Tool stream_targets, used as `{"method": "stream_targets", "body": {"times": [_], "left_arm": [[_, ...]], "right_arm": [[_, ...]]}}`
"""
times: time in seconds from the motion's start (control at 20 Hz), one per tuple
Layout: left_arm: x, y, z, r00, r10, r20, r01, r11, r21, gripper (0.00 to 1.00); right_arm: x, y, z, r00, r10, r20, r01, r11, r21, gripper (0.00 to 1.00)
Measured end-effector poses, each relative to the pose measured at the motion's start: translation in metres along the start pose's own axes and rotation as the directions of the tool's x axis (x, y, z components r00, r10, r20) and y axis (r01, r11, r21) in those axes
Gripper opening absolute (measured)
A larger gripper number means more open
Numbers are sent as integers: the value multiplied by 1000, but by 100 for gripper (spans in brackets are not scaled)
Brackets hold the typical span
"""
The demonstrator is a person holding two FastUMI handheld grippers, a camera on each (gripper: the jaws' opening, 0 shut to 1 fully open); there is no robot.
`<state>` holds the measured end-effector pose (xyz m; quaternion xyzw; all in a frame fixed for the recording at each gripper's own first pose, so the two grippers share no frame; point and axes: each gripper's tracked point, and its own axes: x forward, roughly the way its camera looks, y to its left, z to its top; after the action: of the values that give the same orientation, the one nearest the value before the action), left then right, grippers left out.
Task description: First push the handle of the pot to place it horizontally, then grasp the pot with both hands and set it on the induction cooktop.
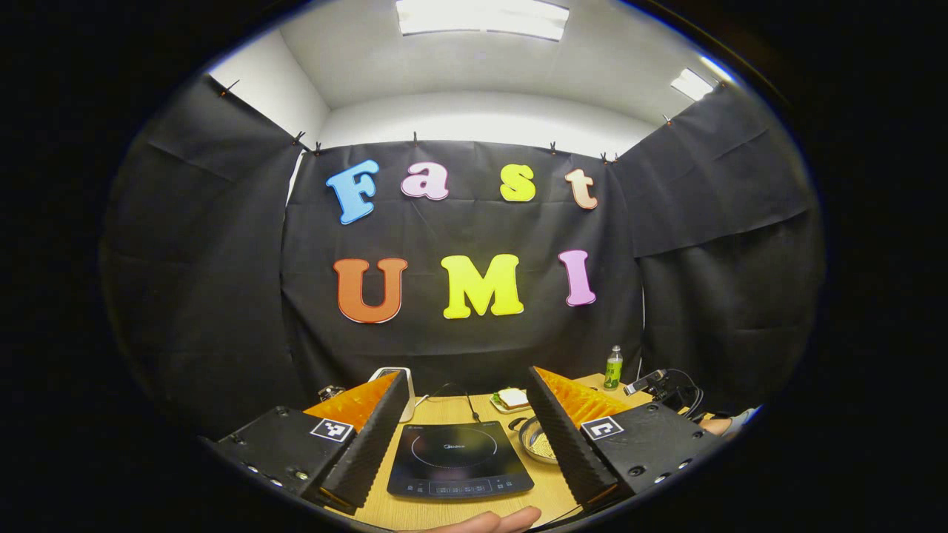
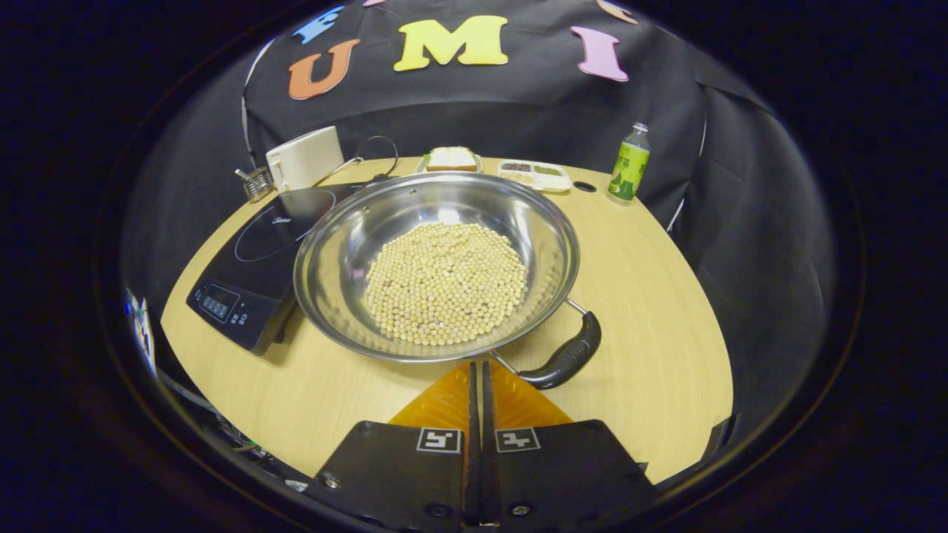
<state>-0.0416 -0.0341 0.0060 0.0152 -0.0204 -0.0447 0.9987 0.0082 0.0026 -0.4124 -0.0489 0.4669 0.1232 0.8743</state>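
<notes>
I have the right tongs closed, fingers pressed together with nothing between them, tips at bottom centre of the right gripper view, just short of the pot's near rim and just left of the black handle. The left tongs stand wide open and empty, framing the induction cooktop at bottom centre of the left gripper view.

The steel pot, holding a bed of pale beans, sits on the wooden worktop at the centre of the right gripper view, its left rim overlapping the cooktop's edge; whether they touch I cannot tell.

The handle's long axis runs diagonally, lower left to upper right in frame, on two wire struts at the pot's lower right rim. I judge the step in hand to be the handle push, not yet done.

To do it well: keep the fingers closed as a blunt pusher, contact the grip near one end, and push slowly; a hard shove could slide the pot or spill beans
</notes>
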Motion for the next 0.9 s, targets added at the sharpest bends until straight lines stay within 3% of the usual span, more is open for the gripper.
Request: {"method": "stream_targets", "body": {"times": [0.5, 0.9], "left_arm": [[6, -10, -8, 999, -36, -10, 36, 999, -17, 96], [13, -23, -19, 998, -51, -22, 51, 999, 10, 96]], "right_arm": [[17, -56, 20, 998, -40, 41, 40, 999, 11, 4], [41, -90, 62, 979, -21, 201, 71, 966, -248, 4]]}}
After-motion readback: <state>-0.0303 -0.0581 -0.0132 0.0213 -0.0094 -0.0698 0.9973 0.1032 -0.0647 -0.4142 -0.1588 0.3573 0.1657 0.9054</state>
